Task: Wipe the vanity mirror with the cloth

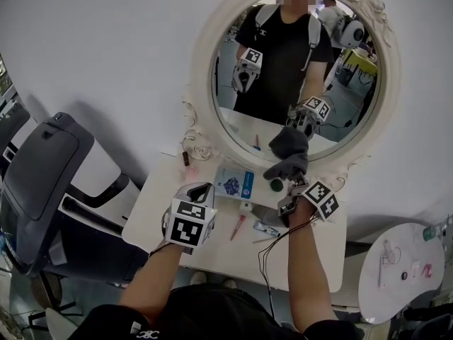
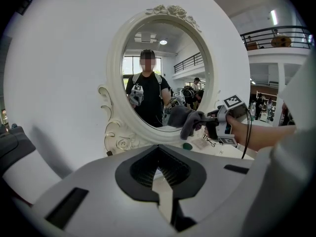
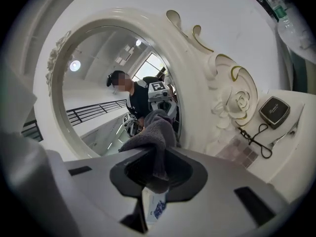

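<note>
Now the right tongs [image 1: 289, 181] are gripping the dark grey cloth [image 1: 289, 153] against the lower glass of the oval white-framed vanity mirror [image 1: 297, 76] for wiping; the left tongs [image 1: 201, 190] are hanging closed, empty, out of the way.

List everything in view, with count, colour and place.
vanity mirror: 1, white frame, at the table's back
cloth: 1, dark grey, at the mirror's lower right edge
table: 1, white, under the mirror
packet: 1, blue and white, before the mirror
round item: 1, green, beside the packet
compact case: 1, dark, by the mirror's base
eyelash curler: 1, dark, beside the compact case
chair: 1, grey, left of the table
side table: 1, white, right of the table
left tool: 1, grey, empty, jaws near together, above the table
right tool: 1, grey, shut on the cloth
</note>
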{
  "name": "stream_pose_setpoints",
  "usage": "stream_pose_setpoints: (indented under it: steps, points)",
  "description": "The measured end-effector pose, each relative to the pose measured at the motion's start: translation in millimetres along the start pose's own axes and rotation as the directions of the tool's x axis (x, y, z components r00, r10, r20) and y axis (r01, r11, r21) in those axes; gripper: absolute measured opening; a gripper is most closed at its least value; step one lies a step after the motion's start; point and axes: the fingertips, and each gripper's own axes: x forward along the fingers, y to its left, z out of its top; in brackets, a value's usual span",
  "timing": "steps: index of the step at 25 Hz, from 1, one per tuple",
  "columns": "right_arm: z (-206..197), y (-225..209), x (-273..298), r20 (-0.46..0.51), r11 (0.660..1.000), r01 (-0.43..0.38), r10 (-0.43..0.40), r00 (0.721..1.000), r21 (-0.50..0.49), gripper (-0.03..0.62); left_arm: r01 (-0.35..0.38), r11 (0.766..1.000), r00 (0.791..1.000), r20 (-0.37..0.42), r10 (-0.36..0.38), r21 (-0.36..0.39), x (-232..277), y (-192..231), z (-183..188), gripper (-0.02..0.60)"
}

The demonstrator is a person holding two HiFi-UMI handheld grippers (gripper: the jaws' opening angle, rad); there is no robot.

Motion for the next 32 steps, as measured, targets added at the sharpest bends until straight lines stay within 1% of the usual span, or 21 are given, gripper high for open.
stream_pose_setpoints:
  steps: [3,8,12,16,20,24,32]
  points:
    - [4.4,11.5,14.9,0.018,1.0,-0.021,0.021,1.0,0.002,0.055,-0.014,1.0,1.0,-0.008,0.014,-0.004,-2.6,3.8,-3.0,0.005]
    - [22.1,41.5,33.2,0.057,0.997,-0.067,0.069,0.996,-0.043,0.055,-0.041,0.999,0.999,-0.019,0.041,-0.019,-7.7,15.4,-8.4,0.006]
    - [44.9,72.5,34.0,0.095,0.992,-0.118,0.121,0.988,-0.034,0.055,-0.054,0.998,0.998,-0.015,0.053,-0.03,-10.9,23.1,-8.8,0.005]
    - [61.6,96.5,29.9,0.123,0.989,-0.144,0.147,0.981,-0.03,0.054,-0.056,0.997,0.998,-0.006,0.055,-0.044,-11.9,28.1,-10.6,0.005]
    - [85.1,126.6,15.2,0.178,0.978,-0.205,0.209,0.961,-0.043,0.054,-0.055,0.997,0.998,0.023,0.056,-0.047,-13.2,32.2,-3.2,0.005]
    - [120.2,167.7,1.0,0.215,0.963,-0.259,0.268,0.939,-0.068,0.054,-0.042,0.997,0.999,0.026,0.044,-0.057,-13.7,33.7,-1.5,0.005]
    - [174.2,245.1,-20.9,0.287,0.942,-0.293,0.33,0.899,-0.164,0.054,-0.015,0.998,0.998,0.062,0.018,-0.053,-9.5,31.6,6.6,0.005]
